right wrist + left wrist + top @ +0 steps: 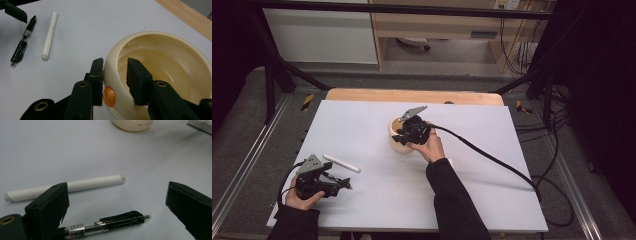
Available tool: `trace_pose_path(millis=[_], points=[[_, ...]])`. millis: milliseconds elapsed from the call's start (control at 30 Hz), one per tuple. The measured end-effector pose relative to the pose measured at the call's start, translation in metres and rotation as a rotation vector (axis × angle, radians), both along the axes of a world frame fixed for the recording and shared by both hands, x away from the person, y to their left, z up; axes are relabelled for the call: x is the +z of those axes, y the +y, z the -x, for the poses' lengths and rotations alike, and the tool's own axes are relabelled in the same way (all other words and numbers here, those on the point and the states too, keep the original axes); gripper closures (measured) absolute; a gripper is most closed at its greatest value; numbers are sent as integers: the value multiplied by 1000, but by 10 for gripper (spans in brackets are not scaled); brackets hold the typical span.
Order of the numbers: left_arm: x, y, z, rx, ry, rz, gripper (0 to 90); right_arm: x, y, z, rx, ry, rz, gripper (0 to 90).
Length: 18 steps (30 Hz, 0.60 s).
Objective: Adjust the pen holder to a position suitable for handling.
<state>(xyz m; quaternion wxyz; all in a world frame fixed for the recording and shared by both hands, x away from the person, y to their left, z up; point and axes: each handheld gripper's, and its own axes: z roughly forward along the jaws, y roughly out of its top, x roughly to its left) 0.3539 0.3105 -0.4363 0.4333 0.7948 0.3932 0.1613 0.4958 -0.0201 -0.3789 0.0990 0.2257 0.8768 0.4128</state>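
Right gripper (115, 72): jaws astride bowl (160, 72) rim at table centre, outer pad touching, inner still off. Close squarely at 6 o'clock (avoid tipping). Left gripper (117, 202): jaws apart over pen (107, 225).

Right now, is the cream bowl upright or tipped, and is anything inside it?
Upright and empty: the bowl sits flat on the table with its opening up, and its visible inside is bare except one jaw of the right hand-held gripper.

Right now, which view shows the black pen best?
Left gripper view: the pen lies close, its clip and label clear. The right gripper view shows it small and far; in the high view the left gripper hides it.
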Motion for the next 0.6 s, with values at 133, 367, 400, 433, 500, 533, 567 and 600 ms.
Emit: trace_pose_path(millis=[133, 367, 400, 433, 500, 533, 567, 600], points=[[0, 0, 0, 1, -1, 1, 51, 1, 0, -1, 30, 14, 5, 723], [0, 0, 0, 1, -2, 1, 51, 2, -1, 1, 54, 40, 8, 771], [0, 0, 0, 1, -1, 1, 51, 2, -2, 1, 56, 44, 11, 773], [0, 0, 0, 1, -1, 0, 51, 2, -2, 1, 57, 47, 12, 775], [0, 0, 0, 2, -2, 1, 51, 2, -2, 1, 61, 48, 12, 778], [0, 1, 0, 1, -2, -1, 51, 3, -2, 1, 64, 53, 14, 781], [0, 1, 0, 1, -2, -2, 51, 3, -2, 2, 67, 59, 16, 783], [0, 1, 0, 1, -2, -2, 51, 3, -2, 2, 66, 62, 17, 786]])
